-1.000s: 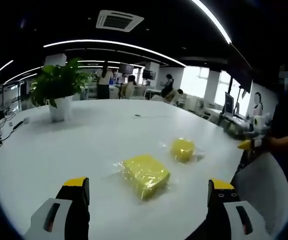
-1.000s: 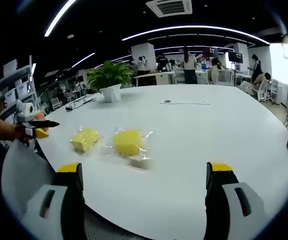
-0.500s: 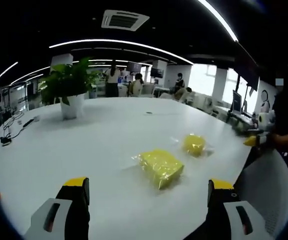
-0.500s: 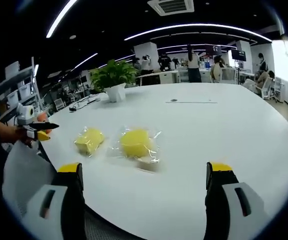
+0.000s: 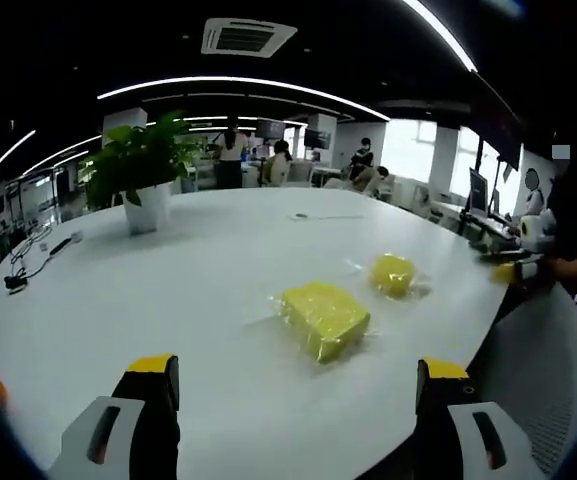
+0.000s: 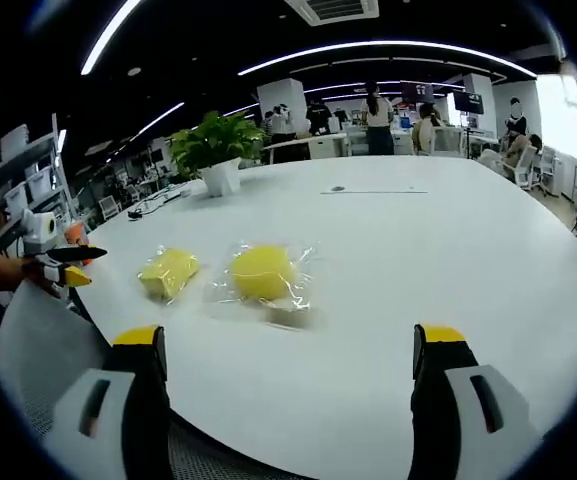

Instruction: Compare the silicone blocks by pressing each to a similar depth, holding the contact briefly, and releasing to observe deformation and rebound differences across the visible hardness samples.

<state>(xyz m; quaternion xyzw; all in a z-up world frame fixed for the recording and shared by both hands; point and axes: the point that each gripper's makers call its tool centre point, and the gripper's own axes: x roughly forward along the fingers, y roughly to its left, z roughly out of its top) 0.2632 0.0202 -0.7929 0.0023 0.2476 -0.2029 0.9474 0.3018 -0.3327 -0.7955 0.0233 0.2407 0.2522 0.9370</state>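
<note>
Left gripper view: your left claw [image 5: 293, 420] stands wide open at the near edge of the worktop [image 5: 118, 300], jaws yellow-tipped, nothing between them. Just past the jaws lies the rectangular block [image 5: 324, 318], yellow, in clear wrap, flat on the worktop. Beyond it and to the right, apart from it, sits the round block [image 5: 394, 273], also yellow and wrapped. Against the frame of a second ago, both blocks sit further right and higher; the whole scene has slid with them, so the camera moved, not the blocks. Your right gripper's yellow tip shows at the right edge [image 5: 513, 270], off the worktop, held by a hand [image 5: 568, 268]. Far back stands a potted plant [image 5: 140, 170].

Right gripper view: your right claw [image 6: 286, 410] is likewise fully spread and holds nothing. Ahead of it the round block [image 6: 260, 272] lies nearest centre, with the rectangular block [image 6: 169, 272] just to its left, a gap between their wraps. Neither block is touched by either claw. Positions are nearly as they were a second ago, shifted slightly with the view. Your left gripper [image 6: 68, 265] shows at the left edge, clear of the worktop [image 6: 448, 260], its black jaws apart. The plant [image 6: 213, 150] stands at the far side; people sit and stand at desks beyond.
</note>
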